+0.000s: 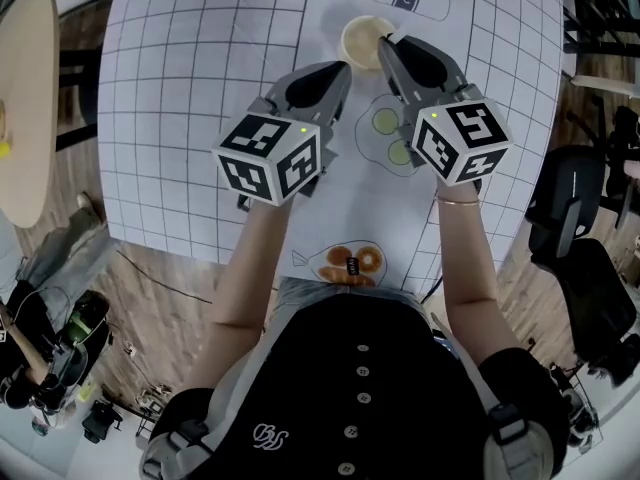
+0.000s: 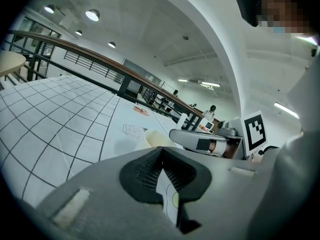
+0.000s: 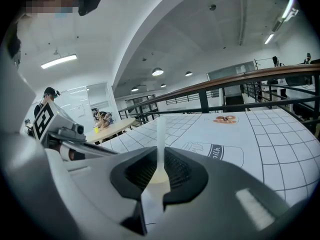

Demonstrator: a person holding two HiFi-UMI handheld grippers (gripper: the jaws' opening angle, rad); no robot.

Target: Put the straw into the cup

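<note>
Plainly, the right gripper [image 1: 388, 48] is closed on the straw [image 3: 160, 136], pinching it at the jaw tips. It hangs over the cup [image 1: 365, 40], which stands near the counter's [image 1: 190, 88] far edge. The straw's long axis runs roughly upright. Its free end points up, and its lower end seems to sit at or just inside the cup's mouth, though the jaws hide that end. I judge the straw light, thin and easily crushed or kinked, so a gentle grip near the middle suits it. The cup looks light too, and might tip if nudged. The left gripper [image 1: 343, 71] hovers just beside the cup, jaws together and empty.
</note>
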